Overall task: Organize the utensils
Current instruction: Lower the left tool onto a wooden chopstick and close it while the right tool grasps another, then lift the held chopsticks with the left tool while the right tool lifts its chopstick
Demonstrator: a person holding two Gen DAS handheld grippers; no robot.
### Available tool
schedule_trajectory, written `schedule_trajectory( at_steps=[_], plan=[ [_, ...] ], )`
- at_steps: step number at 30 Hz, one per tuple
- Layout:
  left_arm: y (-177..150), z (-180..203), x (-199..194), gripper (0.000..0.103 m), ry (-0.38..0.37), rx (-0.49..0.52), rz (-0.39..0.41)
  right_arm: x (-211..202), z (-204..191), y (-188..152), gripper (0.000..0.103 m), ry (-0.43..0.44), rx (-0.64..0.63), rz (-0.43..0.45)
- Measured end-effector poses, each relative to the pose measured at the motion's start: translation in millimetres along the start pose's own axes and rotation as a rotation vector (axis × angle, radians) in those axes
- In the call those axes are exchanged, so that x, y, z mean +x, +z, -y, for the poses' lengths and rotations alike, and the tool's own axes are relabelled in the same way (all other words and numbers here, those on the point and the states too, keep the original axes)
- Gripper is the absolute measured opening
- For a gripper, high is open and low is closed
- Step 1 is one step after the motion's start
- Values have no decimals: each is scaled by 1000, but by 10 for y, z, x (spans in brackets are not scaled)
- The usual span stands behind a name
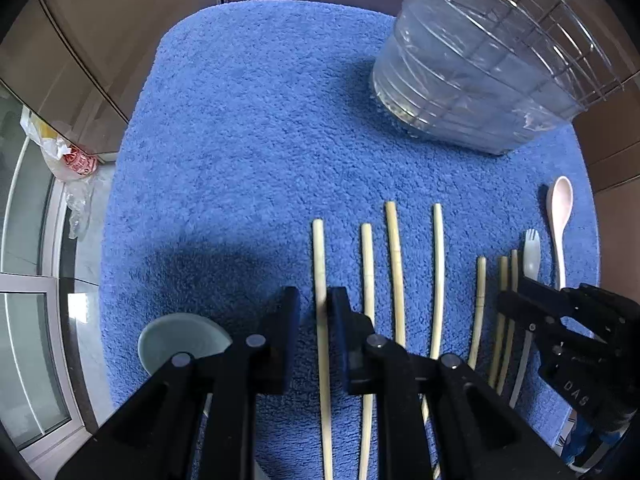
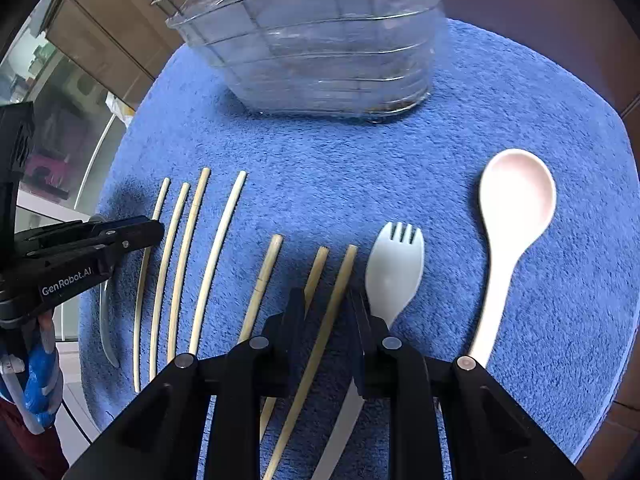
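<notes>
Several pale bamboo chopsticks lie side by side on a blue towel mat [image 1: 248, 128]. My left gripper [image 1: 314, 308] points down over the leftmost chopstick [image 1: 319, 248]. Its jaws straddle the stick with a gap on the left side. My right gripper [image 2: 326, 308] straddles the rightmost chopstick [image 2: 344, 276], with the pads apart from it; another stick runs under its left finger. Right of it lie a pale spork [image 2: 394, 272] and a pink spoon [image 2: 516, 200]. The left wrist view shows the right gripper [image 1: 516, 296] and the right wrist view the left gripper [image 2: 152, 232].
A clear plastic tub with a wire rack [image 2: 320, 48] stands at the mat's far edge. A pale green bowl [image 1: 180, 344] sits left of my left gripper. A plastic bag [image 1: 68, 160] lies off the mat at the left. A gloved hand [image 2: 40, 380] holds the left gripper.
</notes>
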State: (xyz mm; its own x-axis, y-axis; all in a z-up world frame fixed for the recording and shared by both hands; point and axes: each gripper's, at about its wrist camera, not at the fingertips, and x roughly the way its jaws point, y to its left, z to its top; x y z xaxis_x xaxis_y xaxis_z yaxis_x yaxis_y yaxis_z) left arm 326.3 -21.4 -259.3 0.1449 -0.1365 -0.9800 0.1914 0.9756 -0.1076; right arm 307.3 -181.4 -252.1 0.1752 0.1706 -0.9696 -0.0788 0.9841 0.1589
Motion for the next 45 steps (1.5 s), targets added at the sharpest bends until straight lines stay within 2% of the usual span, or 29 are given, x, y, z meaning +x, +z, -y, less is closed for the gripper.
schedule_trajectory(
  at_steps=[4,6,10,11,12,14,18,25,29,31,35,41,45],
  plan=[
    [-6,81,-3,5,39,-5,10,77,-165,19,20,-39,-21,20],
    [-18,98,-9,5,46,-18,17,83,-170,39,14,-31,-11,28],
    [-46,99,-28,5,55,-36,33,79,-148,36,12,-23,-4,43],
    [-63,106,-38,5,58,-36,38,58,-106,13,6,-10,0,48],
    [-65,107,-41,5,62,-35,41,73,-108,23,6,22,9,46],
    [-67,114,-39,5,68,-34,45,37,-36,-35,7,30,-2,41],
    [-116,159,-59,5,60,-40,48,-5,5,-47,13,93,8,30],
    [-82,89,-46,5,47,-36,52,-63,83,-86,13,48,-30,24],
    [-75,62,-39,5,33,-37,54,32,-23,-39,12,31,-50,11],
    [-68,47,-33,5,28,-38,55,59,-81,-10,6,36,-60,13],
    [-73,25,-23,5,23,-38,59,23,-112,-30,6,55,-67,21],
    [-100,-18,-44,5,10,-57,84,-178,-10,-167,5,113,-67,73],
    [-190,-98,-168,4,-13,-74,149,-373,15,-315,5,159,-68,148]
  ],
)
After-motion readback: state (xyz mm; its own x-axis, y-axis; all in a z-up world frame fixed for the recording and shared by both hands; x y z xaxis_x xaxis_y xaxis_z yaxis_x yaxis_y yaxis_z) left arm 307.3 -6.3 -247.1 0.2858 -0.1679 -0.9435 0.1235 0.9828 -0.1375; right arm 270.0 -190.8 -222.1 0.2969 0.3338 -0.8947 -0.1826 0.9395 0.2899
